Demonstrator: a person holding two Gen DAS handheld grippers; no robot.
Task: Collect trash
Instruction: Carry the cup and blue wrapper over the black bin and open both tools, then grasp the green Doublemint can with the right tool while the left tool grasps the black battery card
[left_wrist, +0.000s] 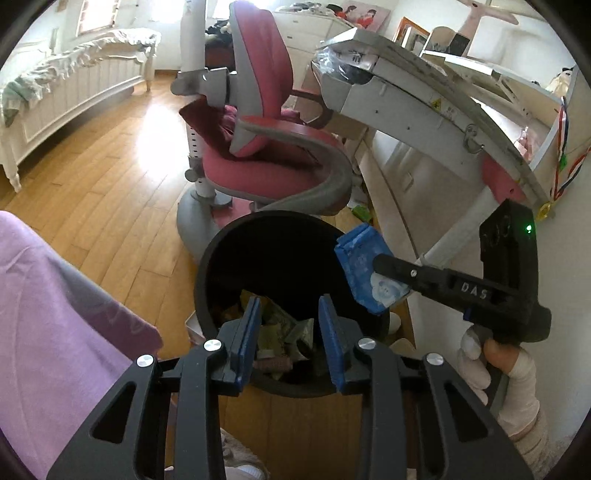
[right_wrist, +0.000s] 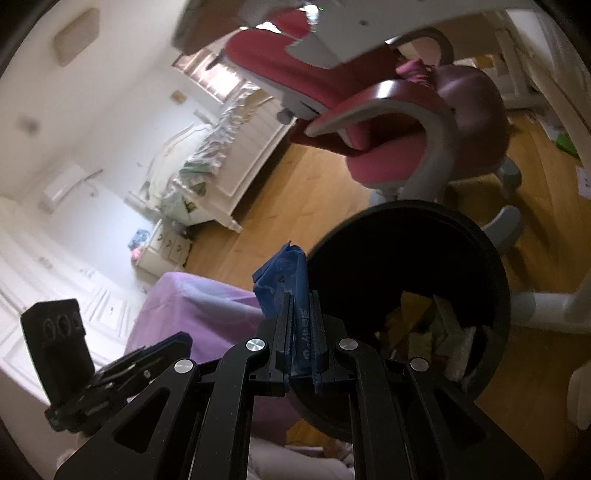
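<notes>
The right gripper (right_wrist: 301, 295) clamps a blue packet (left_wrist: 369, 273) at the rim of the black bin (left_wrist: 221, 243), apparently poised to drop it in. The left gripper (left_wrist: 288, 306) hangs over the bin, jaws apart and empty.

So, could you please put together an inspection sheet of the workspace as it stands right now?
Surface: wooden floor, sunlit patch near the chair.
Job's things: black bin on the floor, already holding wrappers; blue packet at the bin's rim, not yet dropped.
Clutter: small green item on the floor under the desk.
Grippers: left gripper over the bin, jaws apart, nothing between them; right gripper shut on the blue packet.
Cables: nothing seen.
Surroundings: pink chair, white desk, bed, purple garment.
</notes>
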